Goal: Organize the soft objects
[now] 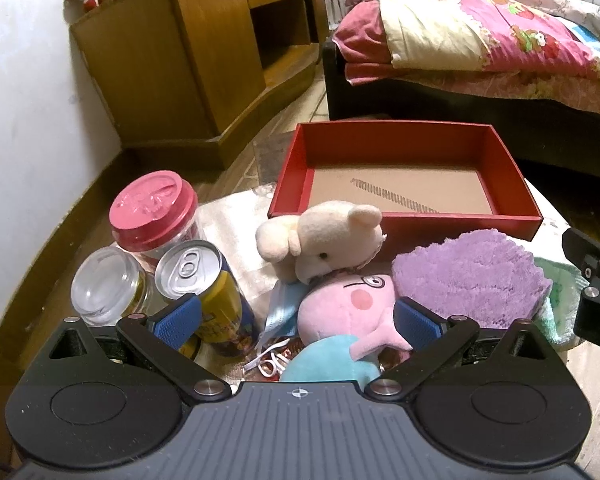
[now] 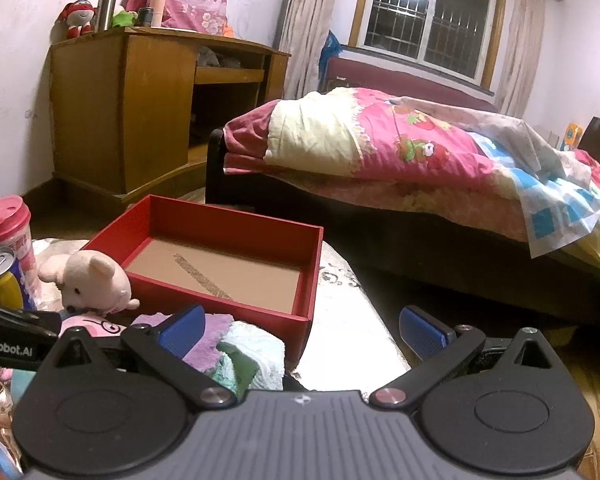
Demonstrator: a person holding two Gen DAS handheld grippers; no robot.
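On the small cloth-covered table (image 1: 236, 216), your left gripper (image 1: 296, 318) sits low over the near edge with its blue pads (image 1: 178, 320) spread wide, holding nothing. Between those pads lies the pink pig plush (image 1: 348, 312), face up, with a blue plush (image 1: 328, 360) just under it at the near edge and a blue face mask (image 1: 282, 312) beside its left cheek. Just beyond the pig, the cream plush (image 1: 324, 240) leans against the near wall of the red box (image 1: 404, 224), which stands toward the table's far edge and shows only its brown cardboard floor. To the right of the pig, a purple fluffy cloth (image 1: 472, 276) lies in a heap, touching the box's near wall, with a pale green cloth (image 1: 560, 292) at its right side toward the table's right edge.

On the table's left side you have the hard things: a yellow drink can (image 1: 216, 296) just beside your left pad, a clear glass jar (image 1: 104, 284) left of it, and a pink-lidded cup (image 1: 156, 212) behind both.

Your right gripper (image 2: 300, 330) hangs over the table's right edge, its fingers (image 2: 422, 332) also spread wide and gripping nothing; its left pad is just above the purple cloth, its right pad off the table over the floor. Behind stand a wooden cabinet (image 2: 112, 112) and a bed (image 2: 400, 152).
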